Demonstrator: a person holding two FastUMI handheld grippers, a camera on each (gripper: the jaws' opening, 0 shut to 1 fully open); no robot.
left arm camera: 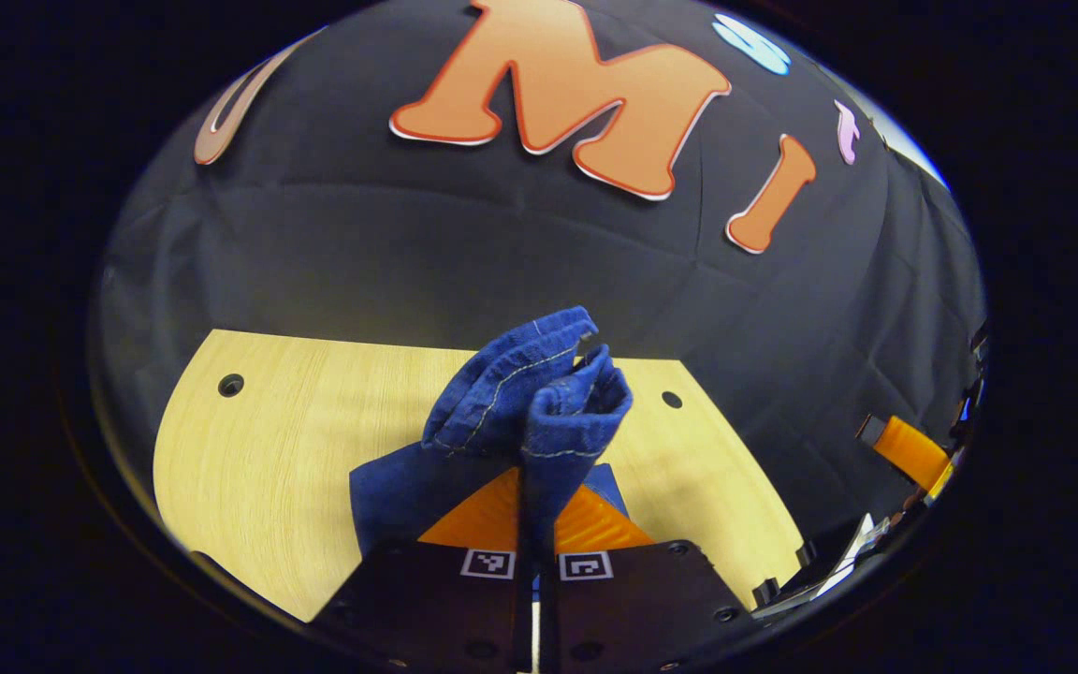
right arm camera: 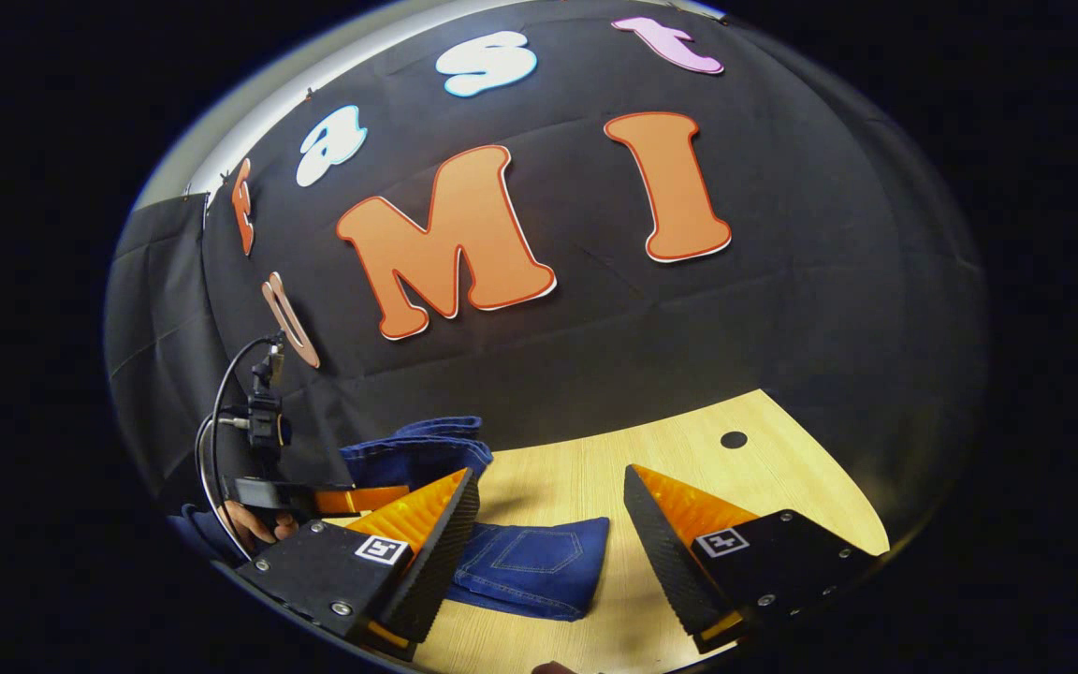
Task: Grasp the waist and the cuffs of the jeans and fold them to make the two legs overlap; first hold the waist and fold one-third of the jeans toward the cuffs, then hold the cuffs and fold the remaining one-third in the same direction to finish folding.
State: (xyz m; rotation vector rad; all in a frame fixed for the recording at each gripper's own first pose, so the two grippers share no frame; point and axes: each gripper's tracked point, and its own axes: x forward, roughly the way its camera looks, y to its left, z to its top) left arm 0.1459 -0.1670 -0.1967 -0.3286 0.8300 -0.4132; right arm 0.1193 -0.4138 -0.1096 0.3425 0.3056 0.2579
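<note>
Left gripper [left arm camera: 539, 524]: fingers pressed together on a bunched end of the blue denim jeans [left arm camera: 520, 402], which is lifted clear of the pale wooden surface [left arm camera: 268, 449]. Stitched hem edges stand up above the fingers; looks like the cuff end, though I cannot be sure. The rest of the cloth trails down beneath toward the surface.

In the right gripper view, the same left gripper [right arm camera: 352, 499] sits at the far left, a hand [right arm camera: 244, 524] behind it, with a fold of denim raised just above it. The jeans [right arm camera: 530, 562] lie partly folded on the surface [right arm camera: 764, 468], a back pocket facing up, the visible edge flat and tidy.

Right gripper [right arm camera: 548, 538]: fingers spread wide apart, holding nothing, hovering just over the pocket panel.

Judgement: this appears to be the last fold, carrying the held end over the folded stack. To do it well, keep the pinch firm, lift enough that the cloth does not drag the stack, and lay the end square with the lower edge. The free right gripper could press the stack down to stop it shifting.
</note>
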